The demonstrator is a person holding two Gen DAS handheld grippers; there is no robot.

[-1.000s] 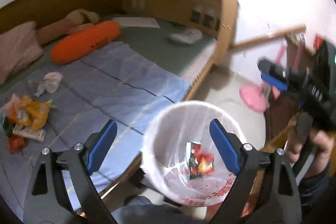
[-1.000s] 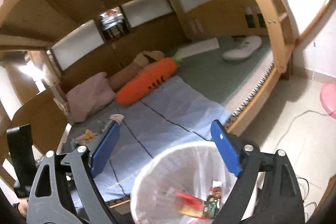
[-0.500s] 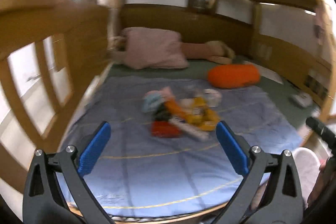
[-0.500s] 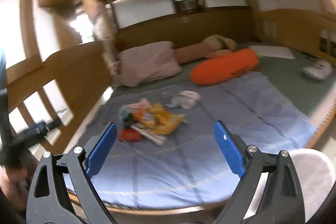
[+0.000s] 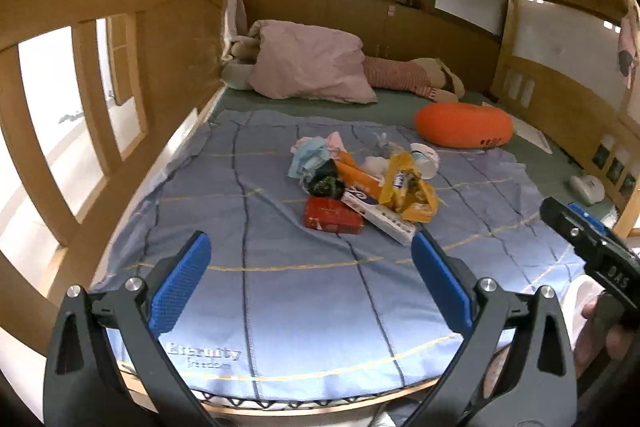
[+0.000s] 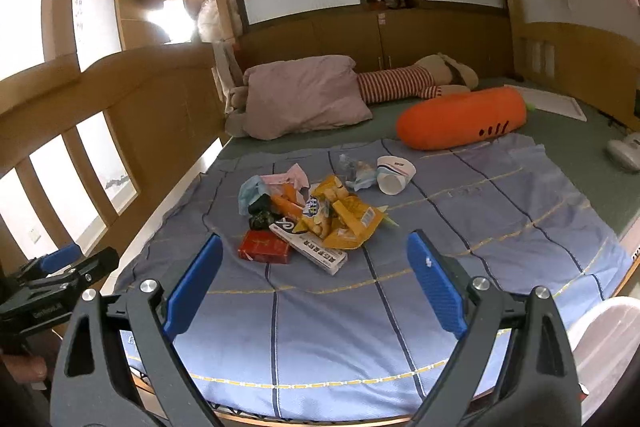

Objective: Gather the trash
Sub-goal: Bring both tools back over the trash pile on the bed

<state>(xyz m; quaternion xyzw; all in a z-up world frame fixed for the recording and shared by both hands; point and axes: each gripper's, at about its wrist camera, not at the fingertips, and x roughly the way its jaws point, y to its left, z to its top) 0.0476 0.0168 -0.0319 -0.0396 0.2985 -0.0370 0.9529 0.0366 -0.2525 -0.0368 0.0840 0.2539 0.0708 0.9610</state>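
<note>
Facing the bed [image 5: 280, 307], both grippers hang empty with jaws spread wide: the left gripper [image 5: 308, 283] and the right gripper [image 6: 316, 285] each point at the trash pile [image 6: 304, 215] lying mid-blanket, well apart from either. The bin [image 6: 604, 331] shows only as a white rim at the bed's near right corner. Nearest lie the red pack [image 6: 264, 247] and the long white box [image 6: 310, 247], touching; both look stiff and light, best pinched across their narrow sides. The yellow bags [image 6: 348, 223] seem crinkly and slick, so a bunched edge likely holds better. The paper cup [image 6: 394, 174] probably crushes easily; pinch its rim gently
</note>
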